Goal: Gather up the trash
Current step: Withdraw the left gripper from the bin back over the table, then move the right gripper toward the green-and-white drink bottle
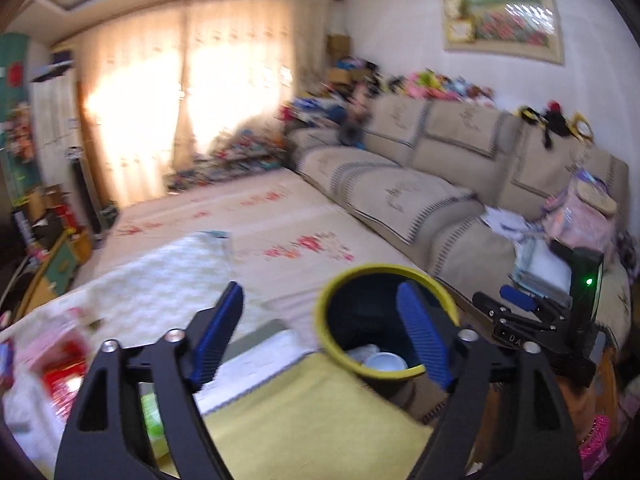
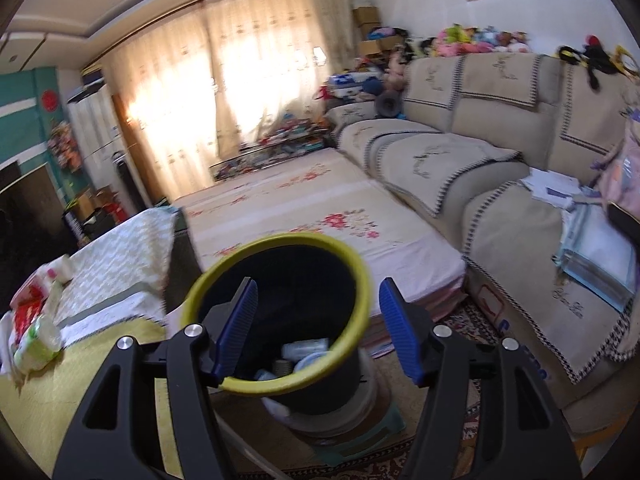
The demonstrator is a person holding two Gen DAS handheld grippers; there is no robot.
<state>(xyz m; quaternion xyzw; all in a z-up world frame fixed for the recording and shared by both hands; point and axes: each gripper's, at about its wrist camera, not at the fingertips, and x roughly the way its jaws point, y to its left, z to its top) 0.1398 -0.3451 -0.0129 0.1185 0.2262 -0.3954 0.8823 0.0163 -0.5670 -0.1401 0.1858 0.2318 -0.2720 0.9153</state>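
My left gripper [image 1: 320,336] had its jaws spread wide with nothing between them, hovering just beside the round dark bin with the yellow-green rim [image 1: 384,320]. My right gripper [image 2: 318,328] had its jaws half apart; the near rim of that bin [image 2: 280,312] passed between them, but I could not tell whether the pads pressed it. Inside the bin lay a few pale pieces of rubbish [image 2: 304,354], among them what looked like a white lid, so part of the collecting seemed done. On the counter under its yellow-green cloth [image 2: 36,384], a green-and-white soft packet [image 2: 38,340] and red-and-white wrappers [image 2: 28,308] lay near the left edge, well apart from the bin; I judged those were left to gather.
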